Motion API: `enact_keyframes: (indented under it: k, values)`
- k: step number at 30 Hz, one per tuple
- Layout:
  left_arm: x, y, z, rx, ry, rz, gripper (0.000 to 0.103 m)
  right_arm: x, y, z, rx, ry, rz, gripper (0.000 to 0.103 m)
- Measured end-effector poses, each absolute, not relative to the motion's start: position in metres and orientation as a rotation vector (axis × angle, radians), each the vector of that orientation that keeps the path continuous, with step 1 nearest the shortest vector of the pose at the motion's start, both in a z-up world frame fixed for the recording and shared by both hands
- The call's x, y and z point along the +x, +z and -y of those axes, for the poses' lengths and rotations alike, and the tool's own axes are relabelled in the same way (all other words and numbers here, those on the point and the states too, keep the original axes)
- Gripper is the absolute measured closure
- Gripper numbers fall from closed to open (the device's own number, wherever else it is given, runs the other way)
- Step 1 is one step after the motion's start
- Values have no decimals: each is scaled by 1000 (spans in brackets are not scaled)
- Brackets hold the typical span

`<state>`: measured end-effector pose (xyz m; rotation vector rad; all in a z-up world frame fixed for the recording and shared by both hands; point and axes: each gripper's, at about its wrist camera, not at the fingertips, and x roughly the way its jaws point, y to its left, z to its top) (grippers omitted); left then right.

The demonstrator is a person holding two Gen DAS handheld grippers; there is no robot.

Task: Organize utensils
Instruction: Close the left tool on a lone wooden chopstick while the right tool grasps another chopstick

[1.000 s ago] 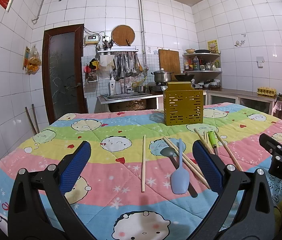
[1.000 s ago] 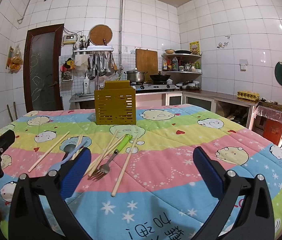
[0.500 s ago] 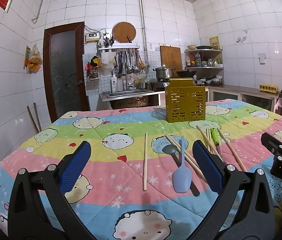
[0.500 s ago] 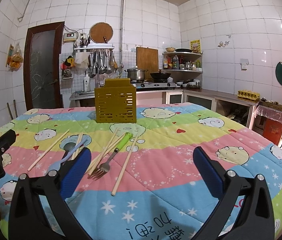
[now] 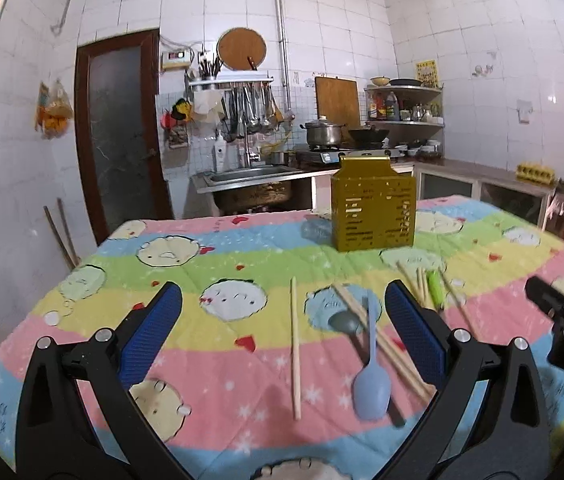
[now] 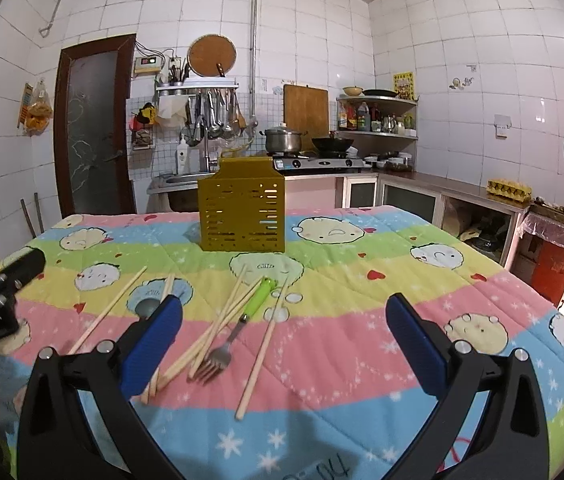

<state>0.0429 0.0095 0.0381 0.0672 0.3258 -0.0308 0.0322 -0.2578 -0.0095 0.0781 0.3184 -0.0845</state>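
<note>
both claws wide, nothing held
spoon (image 5: 371,376) ahead of left claw (image 5: 282,334) lies across chopsticks (image 5: 378,340); grabbing it could drag those along.

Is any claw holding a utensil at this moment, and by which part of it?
Nothing is held. The left claw and the right claw are both open and empty above the quilt.

Utensils (image 6: 218,330) flat before upright caddy (image 6: 241,205)
</note>
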Motion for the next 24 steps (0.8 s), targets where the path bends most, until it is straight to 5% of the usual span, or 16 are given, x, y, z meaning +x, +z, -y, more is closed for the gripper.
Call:
enact_keyframes:
  k: [13, 24]
  values:
    - [156, 47, -22, 26, -91, -514, 5, 141, -8, 276, 79, -170, -536, 4]
    - [234, -5, -11, 68, -111, -726, 5, 214, -62, 292, 50, -274, -756, 4]
